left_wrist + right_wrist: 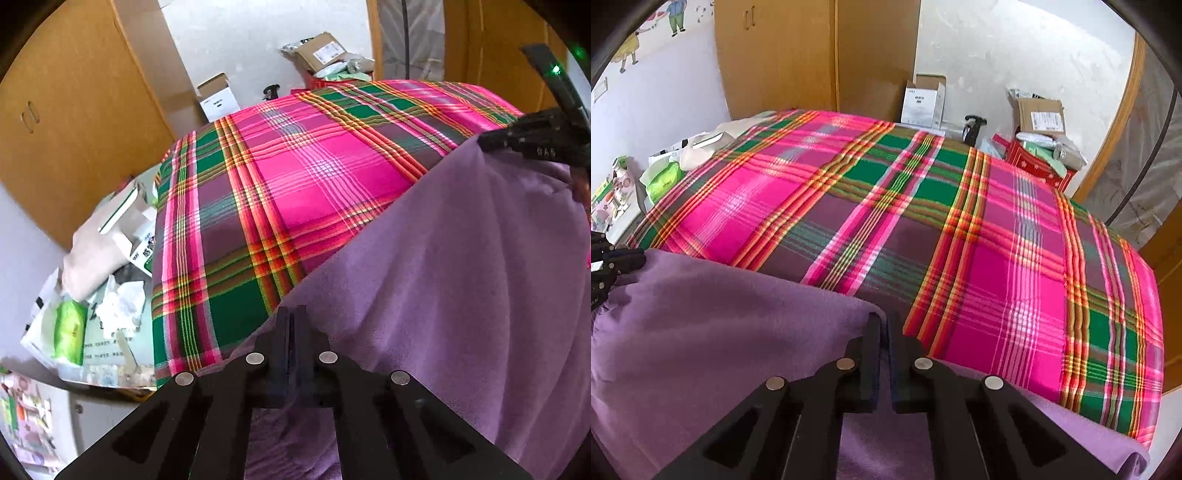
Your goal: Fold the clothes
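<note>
Cloth: purple fleece (713, 332) hangs over the plaid bed (960, 229), stretched between both grippers.
Left gripper (293, 314): fingers pressed together, pinching one edge of the fleece.
Right gripper (884, 319): fingers nearly closed, pinching the other edge.
Risk, slip: thick fleece could pull from either pinch if the two hands tug apart.
Risk, skew: uneven heights would lay the edge crooked, spoiling the fold.
Risk, bunching: slack in the middle may crease underneath.
</note>
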